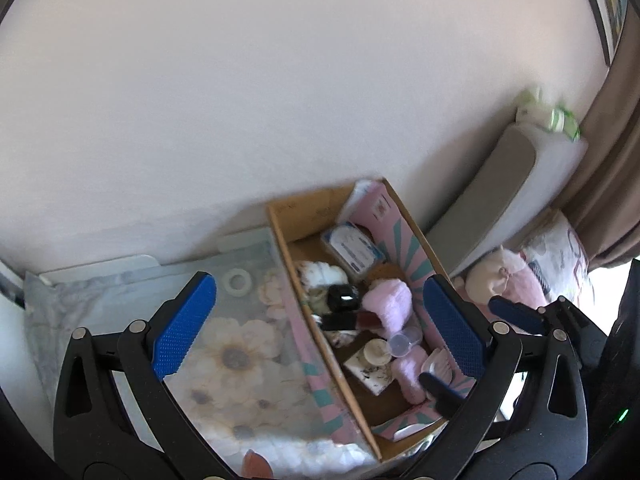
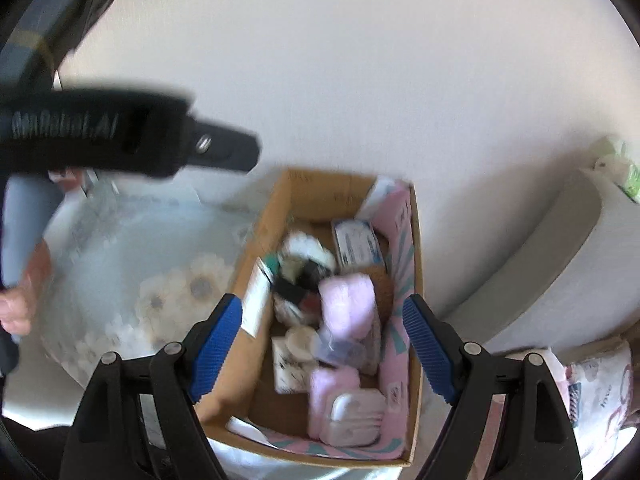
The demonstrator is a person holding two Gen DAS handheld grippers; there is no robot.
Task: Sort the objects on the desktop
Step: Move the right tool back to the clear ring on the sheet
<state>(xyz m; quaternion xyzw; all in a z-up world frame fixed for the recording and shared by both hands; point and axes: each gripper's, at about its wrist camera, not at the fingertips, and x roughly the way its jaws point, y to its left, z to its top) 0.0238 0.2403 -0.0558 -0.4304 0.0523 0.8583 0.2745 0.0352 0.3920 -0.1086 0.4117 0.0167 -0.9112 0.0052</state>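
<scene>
Cardboard box (image 1: 304,216) on the flower-print tabletop (image 1: 224,360), far short end against the white wall, long axis running from wall toward the cameras. Inside: blue-and-white packet (image 1: 354,250) near the wall end, pink fluffy item (image 1: 390,300) at mid-box, black jar (image 1: 342,298) just left of it, white round lid (image 1: 376,350) toward the near end. Left gripper (image 1: 320,324) spread wide, holding nothing, above the box's left wall. Right gripper (image 2: 322,344) likewise parted and empty, straddling the box over its near half. Tape ring (image 1: 239,280) left of the box.
</scene>
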